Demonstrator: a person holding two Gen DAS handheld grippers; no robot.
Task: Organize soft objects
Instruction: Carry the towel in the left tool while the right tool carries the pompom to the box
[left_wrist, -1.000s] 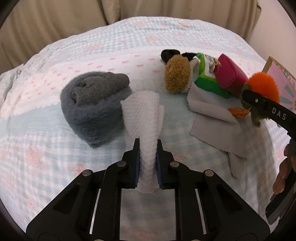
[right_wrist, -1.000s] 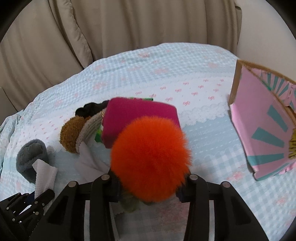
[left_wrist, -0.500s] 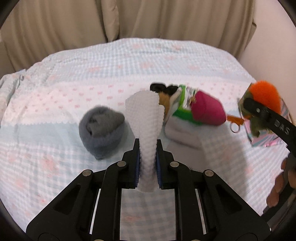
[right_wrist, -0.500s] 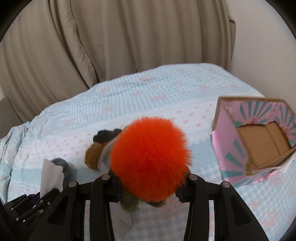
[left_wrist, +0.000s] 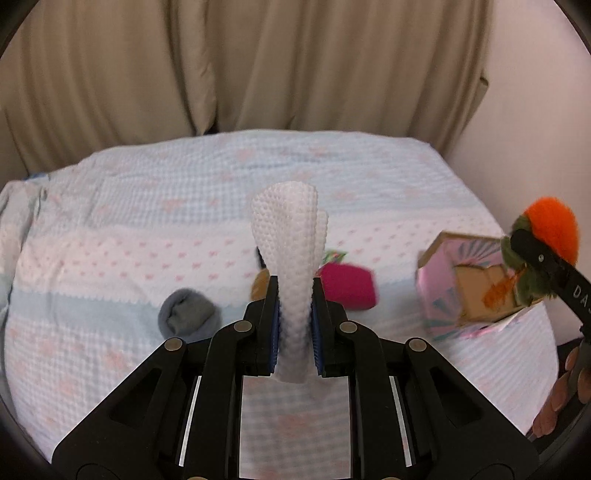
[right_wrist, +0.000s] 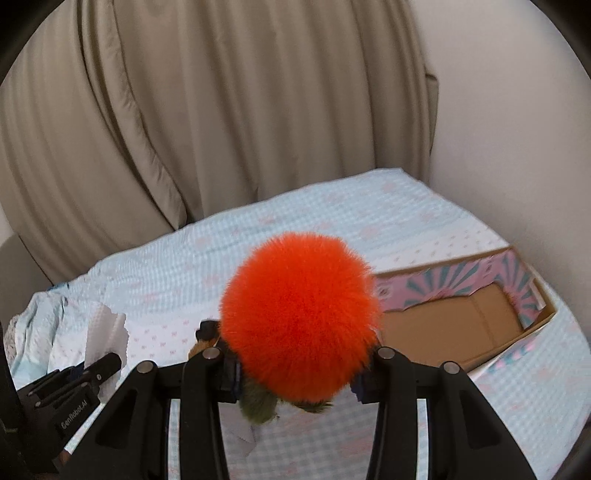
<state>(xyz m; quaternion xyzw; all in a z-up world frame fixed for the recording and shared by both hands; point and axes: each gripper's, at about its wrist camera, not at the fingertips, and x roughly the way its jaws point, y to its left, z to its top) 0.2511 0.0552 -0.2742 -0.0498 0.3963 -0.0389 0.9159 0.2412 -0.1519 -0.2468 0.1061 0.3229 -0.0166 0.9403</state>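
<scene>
Left jaws pinch white cloth (left_wrist: 288, 254); right jaws clamp orange pompom (right_wrist: 299, 325).

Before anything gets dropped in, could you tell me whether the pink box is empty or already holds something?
Empty, as far as visible: the pink box is open on top and shows bare brown cardboard inside. The orange pompom hides its near-left corner.
</scene>
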